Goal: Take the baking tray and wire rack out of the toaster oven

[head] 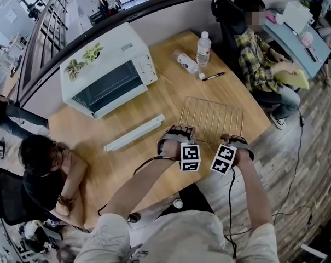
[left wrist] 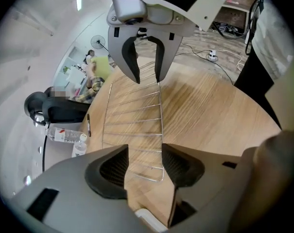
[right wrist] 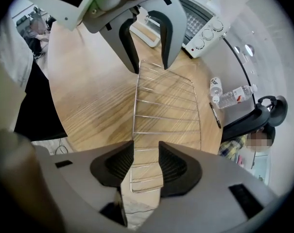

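The wire rack (head: 212, 118) lies flat on the wooden table (head: 127, 169), near its front right corner. My left gripper (head: 179, 133) hovers over the rack's near left corner (left wrist: 156, 171). Its jaws are open, and the corner wire shows in the gap untouched. My right gripper (head: 233, 141) stands at the near right corner, also open, with the rack's edge wire (right wrist: 134, 144) running between its pads. A pale baking tray (head: 134, 132) rests on the table in front of the white toaster oven (head: 108, 73).
An upright water bottle (head: 204, 48), a lying bottle (head: 186, 62) and a pen (head: 213, 76) sit at the table's far right. One person (head: 45, 163) leans on the left end. Another (head: 258, 53) sits beyond the far corner. Small plants (head: 83, 62) top the oven.
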A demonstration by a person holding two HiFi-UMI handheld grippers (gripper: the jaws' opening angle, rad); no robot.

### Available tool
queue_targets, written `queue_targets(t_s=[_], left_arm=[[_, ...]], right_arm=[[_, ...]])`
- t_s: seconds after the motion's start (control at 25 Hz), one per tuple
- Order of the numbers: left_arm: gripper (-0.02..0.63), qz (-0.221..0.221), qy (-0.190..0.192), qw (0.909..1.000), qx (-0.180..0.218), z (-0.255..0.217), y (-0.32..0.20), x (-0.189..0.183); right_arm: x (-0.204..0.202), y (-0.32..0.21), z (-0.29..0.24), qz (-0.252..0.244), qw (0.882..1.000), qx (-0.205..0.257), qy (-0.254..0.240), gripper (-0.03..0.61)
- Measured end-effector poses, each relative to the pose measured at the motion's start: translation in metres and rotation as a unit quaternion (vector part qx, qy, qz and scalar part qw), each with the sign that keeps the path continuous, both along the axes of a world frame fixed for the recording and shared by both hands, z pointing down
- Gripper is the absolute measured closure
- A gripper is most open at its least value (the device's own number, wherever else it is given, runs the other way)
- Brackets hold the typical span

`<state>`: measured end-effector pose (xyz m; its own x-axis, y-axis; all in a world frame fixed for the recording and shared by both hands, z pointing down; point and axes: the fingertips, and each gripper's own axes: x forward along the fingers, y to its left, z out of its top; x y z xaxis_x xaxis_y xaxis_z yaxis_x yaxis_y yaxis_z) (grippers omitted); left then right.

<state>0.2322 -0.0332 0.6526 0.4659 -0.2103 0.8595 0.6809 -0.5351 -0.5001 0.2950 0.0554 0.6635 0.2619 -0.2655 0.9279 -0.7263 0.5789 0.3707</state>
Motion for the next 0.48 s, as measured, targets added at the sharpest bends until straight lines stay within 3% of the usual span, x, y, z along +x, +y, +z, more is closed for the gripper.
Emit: queue_targets(t_s=[0.28, 0.48], left_arm=[[0.383, -0.06, 0.043, 0.9965, 0.04, -0.027, -0.038, -0.018], [0.383, -0.103, 0.088, 0.9877, 0.078, -0.055, -0.063, -0.038]], right_arm=[[-0.002, -0.044, -0.029, -0.038, 0.994, 0.087, 0.048, 0.405], [-0.01, -0.081, -0.066, -0.058, 0.977, 0.189, 0.084, 0.407]])
